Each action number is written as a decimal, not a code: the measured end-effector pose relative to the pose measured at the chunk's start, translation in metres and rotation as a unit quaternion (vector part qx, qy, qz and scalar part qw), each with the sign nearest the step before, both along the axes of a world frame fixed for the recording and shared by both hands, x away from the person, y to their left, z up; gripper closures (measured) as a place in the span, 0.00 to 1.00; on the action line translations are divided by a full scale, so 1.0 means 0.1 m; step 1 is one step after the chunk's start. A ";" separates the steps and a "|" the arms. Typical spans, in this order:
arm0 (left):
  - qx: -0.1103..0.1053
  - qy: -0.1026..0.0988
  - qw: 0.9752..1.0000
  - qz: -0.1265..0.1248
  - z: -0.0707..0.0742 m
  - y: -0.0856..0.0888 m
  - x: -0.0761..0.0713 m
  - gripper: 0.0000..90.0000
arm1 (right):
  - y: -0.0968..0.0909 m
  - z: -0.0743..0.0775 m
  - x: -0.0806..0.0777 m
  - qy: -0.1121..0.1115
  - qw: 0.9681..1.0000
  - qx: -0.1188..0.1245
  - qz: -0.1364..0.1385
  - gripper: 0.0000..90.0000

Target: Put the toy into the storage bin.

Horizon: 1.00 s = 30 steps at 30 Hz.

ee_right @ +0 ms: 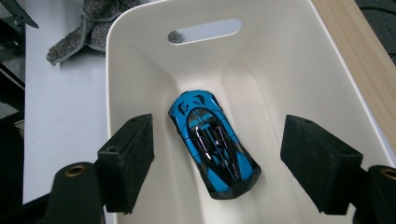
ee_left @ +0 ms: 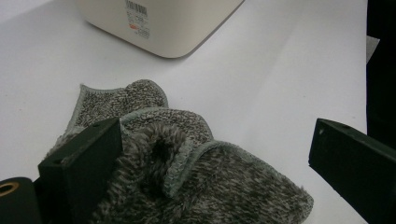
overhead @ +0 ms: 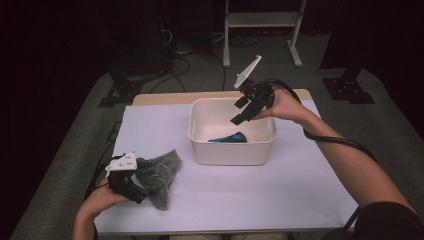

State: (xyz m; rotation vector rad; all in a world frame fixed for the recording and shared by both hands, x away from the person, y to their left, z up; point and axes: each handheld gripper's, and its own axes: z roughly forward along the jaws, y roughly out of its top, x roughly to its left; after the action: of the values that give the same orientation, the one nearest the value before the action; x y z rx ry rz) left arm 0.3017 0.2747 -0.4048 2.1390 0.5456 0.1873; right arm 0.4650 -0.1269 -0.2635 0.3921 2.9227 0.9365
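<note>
Toy car (ee_right: 214, 148), blue with a black roof, lies on the floor of the white bin (overhead: 200, 145), angled across it, and my right gripper (overhead: 241, 111) hangs over the bin's far right part with its jaws spread wide and nothing between them. In the right gripper view the car sits well below the two black pads, touching neither, and the bin's handle slot shows on the wall beyond it.

On the near left of the bench (overhead: 280, 190) my left gripper (overhead: 131, 187) rests at the grey towel (overhead: 160, 175), a crumpled terry cloth lying just beside the bin's near left corner but apart from it. In the left gripper view the towel (ee_left: 187, 182) is heaped against one jaw, which touches its folds, while the other jaw stands far off over bare white surface; so that gripper is wide too and clamps nothing. The bin's wall with a barcode label (ee_left: 137, 18) shows beyond the towel.
</note>
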 end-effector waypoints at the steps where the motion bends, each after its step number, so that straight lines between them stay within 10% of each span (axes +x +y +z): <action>1: -0.001 0.000 1.000 0.001 0.00 0.00 0.00 0.03 | -0.04 0.03 -0.01 0.000 1.000 0.001 -0.006 0.27; 30: 0.000 0.000 1.000 -0.002 0.00 -0.03 0.00 0.03 | -0.62 0.25 -0.28 -0.021 0.998 0.025 -0.053 0.26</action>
State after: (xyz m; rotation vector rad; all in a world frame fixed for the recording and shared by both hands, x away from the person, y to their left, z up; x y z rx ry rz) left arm 0.3022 0.2721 -0.4052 2.1389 0.5409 0.1855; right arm 0.4374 -0.1887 -0.2381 0.5181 2.8138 0.9918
